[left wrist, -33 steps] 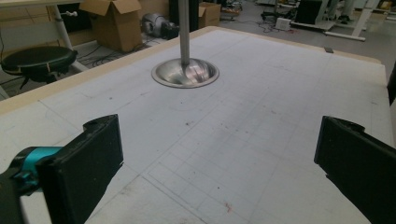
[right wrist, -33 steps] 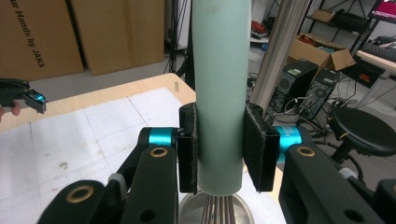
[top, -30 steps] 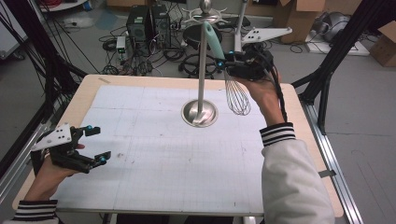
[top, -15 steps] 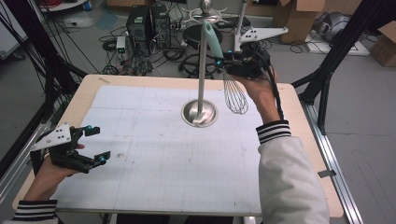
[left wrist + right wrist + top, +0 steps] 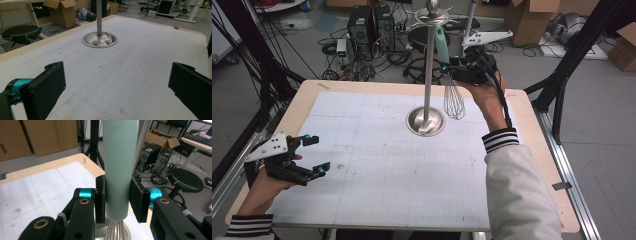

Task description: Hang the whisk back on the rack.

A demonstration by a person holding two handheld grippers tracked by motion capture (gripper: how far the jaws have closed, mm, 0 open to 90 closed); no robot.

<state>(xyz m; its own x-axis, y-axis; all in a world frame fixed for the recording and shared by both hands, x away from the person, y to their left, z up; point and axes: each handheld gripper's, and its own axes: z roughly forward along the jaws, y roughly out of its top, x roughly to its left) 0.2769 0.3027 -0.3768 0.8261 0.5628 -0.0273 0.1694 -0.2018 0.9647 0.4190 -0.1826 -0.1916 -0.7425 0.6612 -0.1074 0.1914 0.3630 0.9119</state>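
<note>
Cardboard boxes, cables and computer towers crowd the floor behind a gridded white table [image 5: 377, 165] bearing a steel stand [image 5: 427, 65]. Beside the stand's pole, the right gripper [image 5: 117, 198] clamps a whisk [image 5: 454, 97] by its pale green handle, wire loops hanging down above the base. It looks like hanging the whisk; next, its top must reach a hook. Well away from the stand, the left gripper [image 5: 115, 85] rests wide open, empty.

Camera setup: one overhead, one on each of my grippers.
High view looks forward-down over the table [image 5: 377, 200]; my left camera faces the stand [image 5: 99, 37] low and far, my right sits close beside it.
</note>
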